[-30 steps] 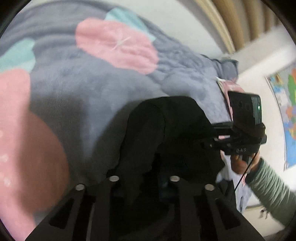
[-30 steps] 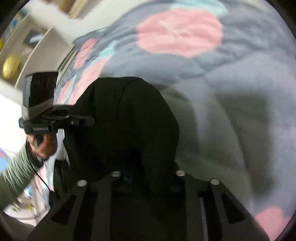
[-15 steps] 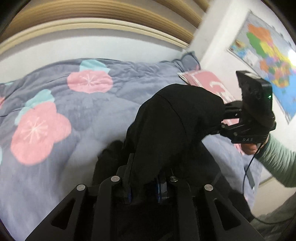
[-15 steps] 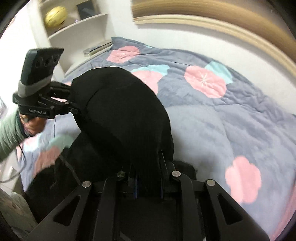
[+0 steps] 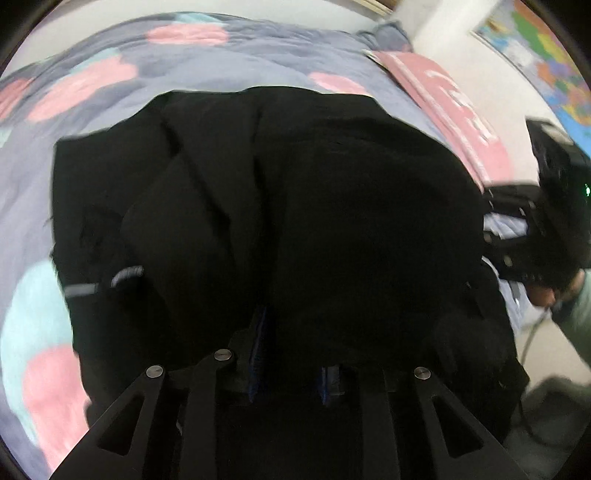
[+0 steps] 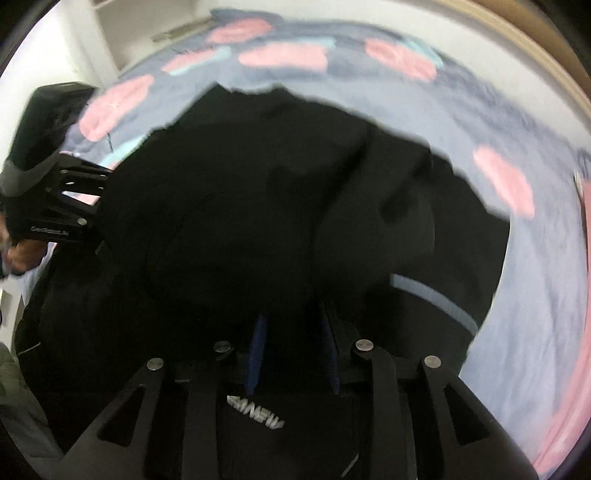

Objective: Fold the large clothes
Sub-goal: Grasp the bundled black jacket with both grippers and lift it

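A large black garment (image 5: pixel 295 206) with grey reflective strips fills the middle of both views; it also shows in the right wrist view (image 6: pixel 280 206). It spreads out over the grey quilt (image 5: pixel 229 62). My left gripper (image 5: pixel 293 354) is shut on an edge of the black garment, whose cloth drapes over its fingers. My right gripper (image 6: pixel 293 332) is shut on another edge of it. Each gripper shows in the other's view: the right one at the right edge (image 5: pixel 546 236), the left one at the left edge (image 6: pixel 55 206).
The bed's grey quilt (image 6: pixel 517 280) has pink and teal flower patches. A pink pillow (image 5: pixel 450 107) lies at the head. A world map (image 5: pixel 546 48) hangs on the wall. White shelves (image 6: pixel 147 18) stand at the far left.
The garment was held up in a bunch between the grippers. Both grippers have swung it forward and down, and it now spreads wide over the quilt.
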`<state>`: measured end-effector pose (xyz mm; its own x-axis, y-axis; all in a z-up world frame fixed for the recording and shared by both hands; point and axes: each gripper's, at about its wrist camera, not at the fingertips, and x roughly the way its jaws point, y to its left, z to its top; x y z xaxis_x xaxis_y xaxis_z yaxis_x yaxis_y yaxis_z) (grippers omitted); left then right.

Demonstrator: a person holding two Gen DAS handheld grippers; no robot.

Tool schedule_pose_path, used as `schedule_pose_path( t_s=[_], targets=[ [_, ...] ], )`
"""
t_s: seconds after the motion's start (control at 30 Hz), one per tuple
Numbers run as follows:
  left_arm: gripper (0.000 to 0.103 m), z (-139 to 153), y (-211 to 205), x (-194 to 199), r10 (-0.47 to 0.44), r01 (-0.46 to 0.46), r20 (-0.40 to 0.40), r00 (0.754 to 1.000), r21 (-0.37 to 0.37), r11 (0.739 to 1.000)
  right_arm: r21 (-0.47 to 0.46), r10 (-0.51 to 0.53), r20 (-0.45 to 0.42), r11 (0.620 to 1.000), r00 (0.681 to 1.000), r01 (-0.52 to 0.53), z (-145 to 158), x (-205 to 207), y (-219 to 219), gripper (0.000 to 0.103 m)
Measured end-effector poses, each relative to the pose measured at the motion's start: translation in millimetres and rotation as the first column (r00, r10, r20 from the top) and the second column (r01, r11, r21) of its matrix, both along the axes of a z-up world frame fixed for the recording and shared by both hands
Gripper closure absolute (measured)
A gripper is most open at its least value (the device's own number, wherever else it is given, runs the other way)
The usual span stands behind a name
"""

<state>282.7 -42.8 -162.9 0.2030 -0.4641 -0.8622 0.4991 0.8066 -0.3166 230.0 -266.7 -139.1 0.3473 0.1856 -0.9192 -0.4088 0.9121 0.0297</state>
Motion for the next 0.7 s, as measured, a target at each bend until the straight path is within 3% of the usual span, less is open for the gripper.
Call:
schedule_pose_path(
  t_s=[0.17,0.27,0.4,0.53,0.7],
  targets=[
    [0.063,30.3,30.8,-17.6,0.039,-0.041,-0.030,0.999,-0.055,0.998,0.045,-0.098,0.038,0.994,0.995,0.096,38.7,-9.1,-31.1,0.067],
    [0.063,62.5,52.3,-21.4,0.065,-0.063,0.019,0.998,-0.084,0.995,0.105,-0.141,0.109,0.986,0.984,0.129,83.0,0.2,-37.9,0.063],
    [0.061,112.5,53.7,0.7,0.135,-0.114,0.093,0.986,-0.205,0.972,0.210,-0.170,0.158,0.968,0.973,0.135,119.8,37.4,-19.9,0.063],
    [0.059,102.8,27.7,46.6,0.180,-0.166,0.021,0.984,-0.288,0.943,0.237,-0.200,0.078,0.955,0.977,0.177,95.1,78.7,13.2,0.063],
    [0.059,19.4,-0.1,69.7,0.177,-0.206,-0.148,0.973,-0.215,0.955,0.180,-0.240,-0.107,0.950,0.965,0.256,-2.4,62.2,18.3,0.064]
  ],
)
